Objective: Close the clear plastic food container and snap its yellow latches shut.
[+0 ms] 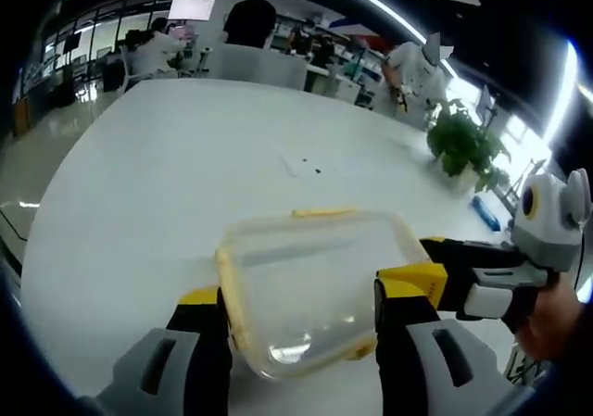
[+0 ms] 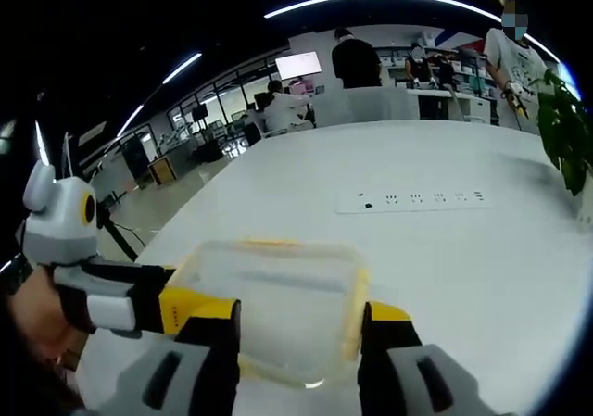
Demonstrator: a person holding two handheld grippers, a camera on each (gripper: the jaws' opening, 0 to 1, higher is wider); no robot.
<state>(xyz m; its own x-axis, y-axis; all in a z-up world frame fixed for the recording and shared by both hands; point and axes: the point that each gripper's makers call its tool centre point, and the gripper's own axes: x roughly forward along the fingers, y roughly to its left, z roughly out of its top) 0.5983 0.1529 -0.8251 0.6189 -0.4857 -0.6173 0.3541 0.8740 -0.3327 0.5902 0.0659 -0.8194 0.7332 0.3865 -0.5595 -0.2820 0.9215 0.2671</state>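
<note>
A clear plastic food container with a yellow rim lies on the white table, its lid on top. A yellow latch runs along its far edge. My left gripper is open, its black-and-yellow jaws spread to either side of the container. My right gripper comes in from the right, its yellow tips at the container's right edge. In the right gripper view the same container sits between the spread jaws of my open right gripper, and the left gripper reaches its left side. Whether the jaws press on it is unclear.
A white power strip lies flat on the table beyond the container. A green potted plant and a small blue object stand at the far right edge. Several people and desks are at the back of the room.
</note>
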